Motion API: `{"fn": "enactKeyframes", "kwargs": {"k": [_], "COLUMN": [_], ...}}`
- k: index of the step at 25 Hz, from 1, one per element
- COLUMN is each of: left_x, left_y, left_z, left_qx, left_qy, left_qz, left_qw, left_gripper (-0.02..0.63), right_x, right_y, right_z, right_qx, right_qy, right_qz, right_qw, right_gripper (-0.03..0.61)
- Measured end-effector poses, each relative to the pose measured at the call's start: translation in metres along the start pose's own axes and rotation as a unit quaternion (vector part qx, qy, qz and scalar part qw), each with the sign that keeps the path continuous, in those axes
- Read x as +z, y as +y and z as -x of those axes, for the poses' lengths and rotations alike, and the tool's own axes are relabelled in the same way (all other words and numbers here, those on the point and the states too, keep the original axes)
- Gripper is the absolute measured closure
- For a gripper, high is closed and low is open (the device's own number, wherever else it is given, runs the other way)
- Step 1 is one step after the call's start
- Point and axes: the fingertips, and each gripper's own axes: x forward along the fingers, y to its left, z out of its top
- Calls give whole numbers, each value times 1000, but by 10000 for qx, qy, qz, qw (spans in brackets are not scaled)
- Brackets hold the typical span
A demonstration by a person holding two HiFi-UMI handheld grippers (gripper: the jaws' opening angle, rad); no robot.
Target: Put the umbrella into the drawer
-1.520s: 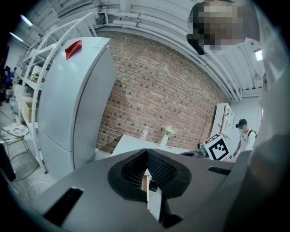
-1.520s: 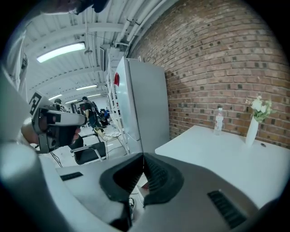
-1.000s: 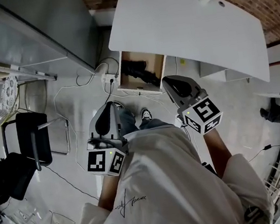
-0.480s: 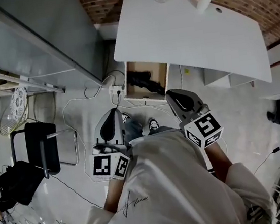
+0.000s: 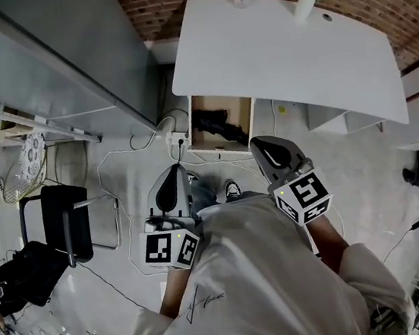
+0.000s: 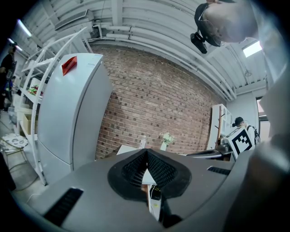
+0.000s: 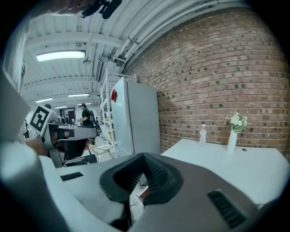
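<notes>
Lab-like workroom, brick wall (image 6: 154,104), metal shelving (image 7: 106,111), exposed ceiling pipes (image 6: 149,40)

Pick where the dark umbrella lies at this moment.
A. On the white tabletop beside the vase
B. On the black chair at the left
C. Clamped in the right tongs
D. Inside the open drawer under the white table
D: the head view shows the umbrella lying inside the open drawer that is pulled out from under the white table.
</notes>
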Motion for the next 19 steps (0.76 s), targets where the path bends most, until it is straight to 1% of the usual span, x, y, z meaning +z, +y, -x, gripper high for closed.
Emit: {"fn": "enactKeyframes", "kwargs": {"k": [10, 14, 19], "left_x": [-14, -21, -21], "left_y": [-12, -9, -5], "left_z": [-12, -16, -21], "left_qx": [-75, -16, 45], "left_qy": [167, 324, 363], "left_qz": [62, 114, 110], "left_qw": [9998, 9994, 9993], "left_gripper": [604, 604, 604], "right_x": [-13, -14, -13], "right_y": [-10, -11, -13], "right_z": [3, -1, -7], "right_qx": [40, 78, 127], "right_qy": [106, 151, 162], "right_qz": [-52, -34, -25], "right_qw": [9999, 9998, 9998], "right_gripper": [561, 561, 561]}}
